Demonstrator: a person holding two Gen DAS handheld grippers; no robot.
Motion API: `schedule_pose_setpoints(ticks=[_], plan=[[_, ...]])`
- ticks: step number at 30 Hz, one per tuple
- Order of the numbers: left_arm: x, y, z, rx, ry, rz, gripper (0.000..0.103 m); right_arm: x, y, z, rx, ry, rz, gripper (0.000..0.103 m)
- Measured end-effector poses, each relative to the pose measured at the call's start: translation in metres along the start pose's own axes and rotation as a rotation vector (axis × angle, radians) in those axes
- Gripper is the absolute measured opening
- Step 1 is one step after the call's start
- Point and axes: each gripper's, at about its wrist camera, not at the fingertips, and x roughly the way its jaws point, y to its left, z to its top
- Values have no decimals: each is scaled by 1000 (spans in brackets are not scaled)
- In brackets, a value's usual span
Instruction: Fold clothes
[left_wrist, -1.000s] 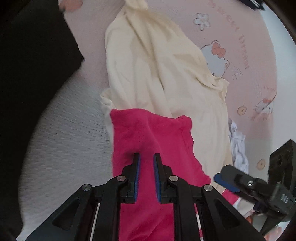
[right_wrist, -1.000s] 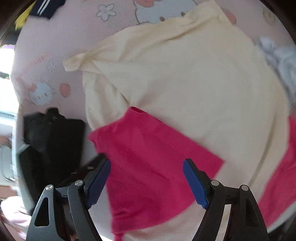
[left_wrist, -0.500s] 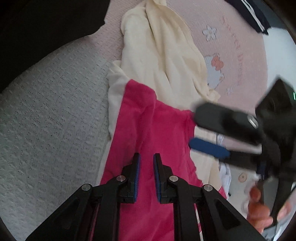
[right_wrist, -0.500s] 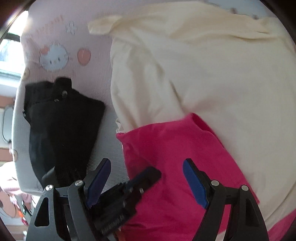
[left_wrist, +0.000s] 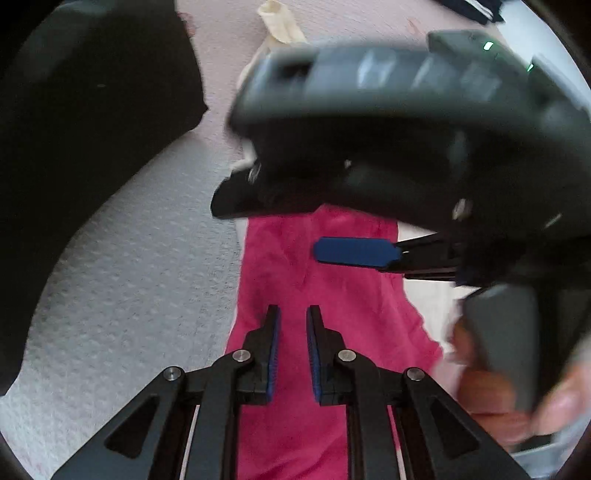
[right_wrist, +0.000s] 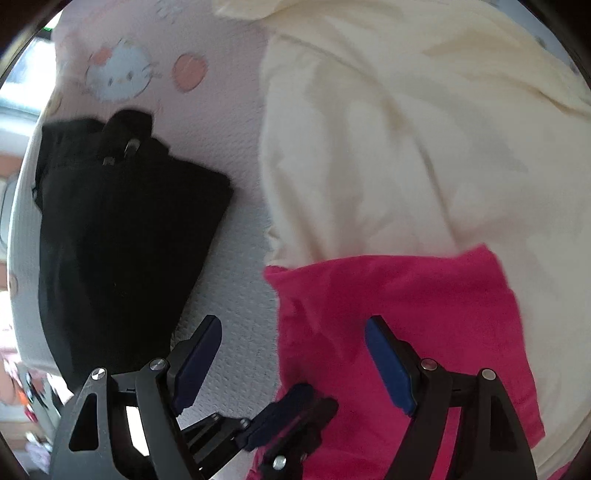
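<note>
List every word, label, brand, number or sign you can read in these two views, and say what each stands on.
No text can be read in either view.
Pink bedsheet: only a cartoon cat print and a pink dot, no lettering visible.
Right hand-held gripper body, seen from the left wrist: two small green lights, blurred, no label legible.
Pink garment, cream garment, black garment: no tags or print visible.

My left gripper (left_wrist: 292, 332) was pinched nearly shut, pointing steeply down. My right gripper (right_wrist: 293, 354) crossed at two o'clock, jaws spread wide.
</note>
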Motion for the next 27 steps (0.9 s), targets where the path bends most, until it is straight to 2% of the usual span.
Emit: schedule_pose_setpoints(ticks=[1,2,3,4,5,6,11,15,17,19,21,22,23,25,27], plan=[[-2,4,2,-16,14,-6,17,3,1,1,-3,9,-4,79],[-1,8,5,-33,49,-26,37,5,0,2,4,18,-2,79],[1,12,8,-50,80,-42,46,4,-1,3,12,21,2,79],[2,17,11,-68,103,-34,78,2,-3,4,20,19,8,79],[3,22,13,-82,118,-28,97,-1,-5,5,21,13,6,79],[3,26,14,-85,113,-26,102,-7,-6,6,23,-8,3,79],[6,22,17,-5,83,46,103,-20,-16,6,79,-45,82,79],[12,4,13,131,54,104,102,-8,-5,8,5,-19,-36,79],[14,5,10,127,28,84,100,0,-1,9,-17,1,-37,78],[13,9,10,99,2,74,97,8,1,11,-21,21,-5,65],[12,12,10,98,-17,71,93,12,-3,13,-11,25,28,63],[11,12,10,102,-19,65,86,14,-5,13,-9,32,36,61],[10,14,11,99,-21,51,74,18,-7,14,-15,42,31,59],[9,19,14,74,-17,36,71,24,-7,14,-32,49,13,51],[9,24,17,52,-13,28,63,26,-6,14,-37,43,6,48]])
